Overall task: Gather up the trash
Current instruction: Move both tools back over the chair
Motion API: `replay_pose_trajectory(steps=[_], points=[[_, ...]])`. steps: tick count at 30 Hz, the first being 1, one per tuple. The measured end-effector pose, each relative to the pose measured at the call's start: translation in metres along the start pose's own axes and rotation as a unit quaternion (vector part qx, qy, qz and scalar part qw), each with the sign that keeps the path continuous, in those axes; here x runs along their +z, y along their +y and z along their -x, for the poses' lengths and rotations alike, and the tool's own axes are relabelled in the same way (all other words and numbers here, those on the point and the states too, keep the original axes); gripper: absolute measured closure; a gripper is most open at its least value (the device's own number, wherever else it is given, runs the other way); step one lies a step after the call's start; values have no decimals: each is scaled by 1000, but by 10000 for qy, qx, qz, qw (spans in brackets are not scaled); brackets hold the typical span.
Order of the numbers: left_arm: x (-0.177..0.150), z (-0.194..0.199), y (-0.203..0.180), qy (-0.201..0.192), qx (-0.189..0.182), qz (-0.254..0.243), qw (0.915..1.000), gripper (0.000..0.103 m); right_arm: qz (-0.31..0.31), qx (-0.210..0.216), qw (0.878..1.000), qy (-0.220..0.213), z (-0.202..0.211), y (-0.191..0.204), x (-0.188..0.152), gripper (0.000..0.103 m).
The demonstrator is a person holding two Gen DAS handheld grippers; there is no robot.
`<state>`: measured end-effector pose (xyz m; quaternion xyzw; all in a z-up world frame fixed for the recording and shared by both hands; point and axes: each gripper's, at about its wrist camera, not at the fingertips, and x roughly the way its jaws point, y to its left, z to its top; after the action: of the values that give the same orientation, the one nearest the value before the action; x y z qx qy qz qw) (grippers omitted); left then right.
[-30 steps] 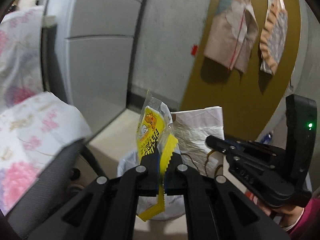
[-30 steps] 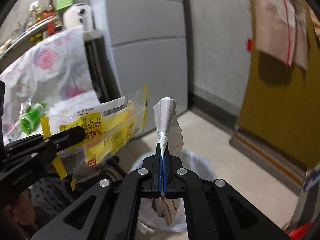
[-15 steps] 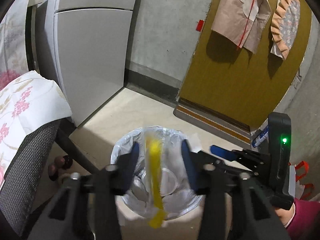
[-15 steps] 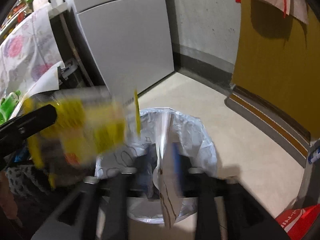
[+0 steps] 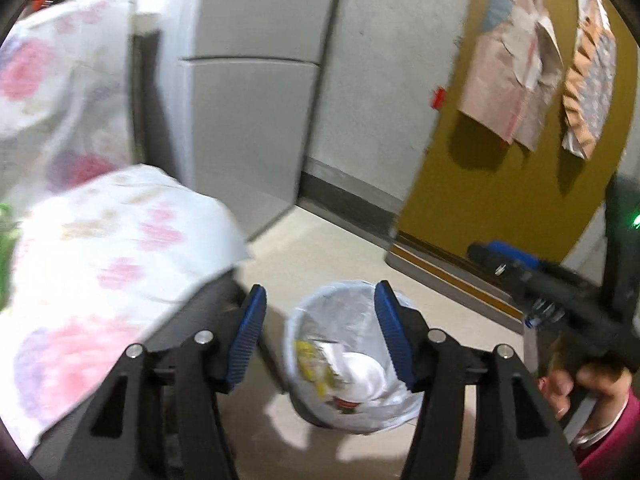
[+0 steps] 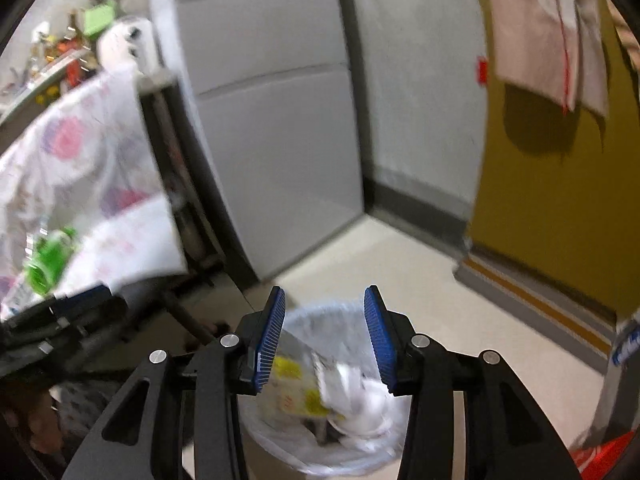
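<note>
A trash bin lined with a clear plastic bag (image 5: pixel 316 304) stands on the floor below both grippers; it also shows in the right wrist view (image 6: pixel 340 320). A yellow snack wrapper (image 5: pixel 310 360) and crumpled white paper (image 5: pixel 360 372) lie inside it; the right wrist view shows the wrapper (image 6: pixel 296 380) and the paper (image 6: pixel 352 400) too. My left gripper (image 5: pixel 320 336) is open and empty above the bin. My right gripper (image 6: pixel 324 336) is open and empty above the bin. The right gripper also shows at the right of the left wrist view (image 5: pixel 520 268).
A chair with a floral cloth (image 5: pixel 100 248) stands left of the bin. A grey cabinet (image 5: pixel 248 120) and a mustard door (image 5: pixel 500 184) are behind. A green bottle (image 6: pixel 48 260) lies on the cloth. A red bag (image 6: pixel 600 456) sits at the right.
Both grippers opened and dropped their loads: the yellow wrapper and the white paper fell into the bin. Both grippers have lifted away from the bin.
</note>
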<state>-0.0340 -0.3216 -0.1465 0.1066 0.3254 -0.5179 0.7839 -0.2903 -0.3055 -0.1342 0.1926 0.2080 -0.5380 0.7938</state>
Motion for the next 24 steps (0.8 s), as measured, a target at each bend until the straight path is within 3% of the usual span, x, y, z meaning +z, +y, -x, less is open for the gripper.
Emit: replay_pose_trajectory(steps=[6,9,11,14,18,24], points=[[-1,67,46,-328,814,432,9952,39,462,1018,9934,-255,25,76,33,53],[-10,99,73,-369,1305,661,9886,31,726,1573,9846,-224,27,123,38,46],[-18,123,92,-447,1650,837,9817,29,921,1964,9760,-172,24,156,40,36],[-29,152,119,-514,2118,1109,9696,28,1290,2290,9648,-119,21,202,40,34],[-47,191,166,-574,2869,1530,9439,26,1626,2626,9511,-1,14,250,41,32],[-59,229,220,-665,3511,2066,9108,20,2120,2918,9325,179,-4,314,41,29]])
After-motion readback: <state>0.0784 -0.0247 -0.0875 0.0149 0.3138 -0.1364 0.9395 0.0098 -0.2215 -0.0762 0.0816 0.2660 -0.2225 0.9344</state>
